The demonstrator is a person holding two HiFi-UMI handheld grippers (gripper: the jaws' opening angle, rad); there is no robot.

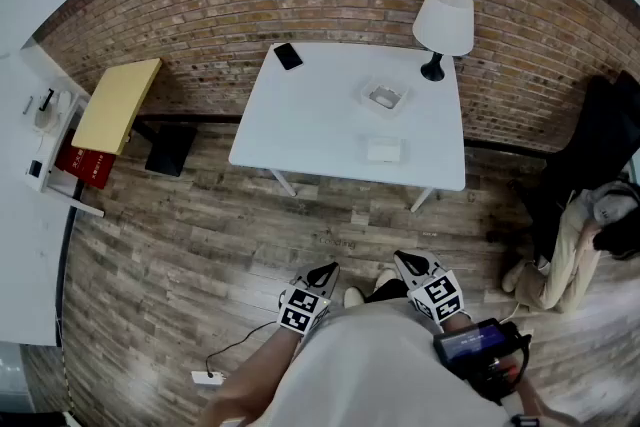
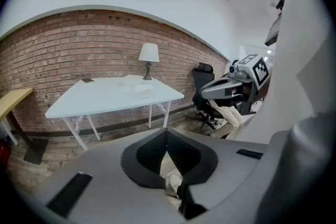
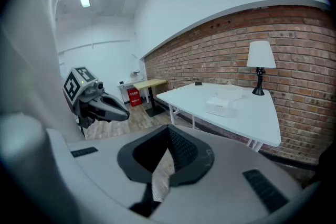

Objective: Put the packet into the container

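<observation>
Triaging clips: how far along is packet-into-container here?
Nothing done: the flat white packet lies on the white table, apart from the square white container. Nothing in hand: left gripper and right gripper are shut, empty, short of the table. Left: approach, grasp, place inside.
</observation>
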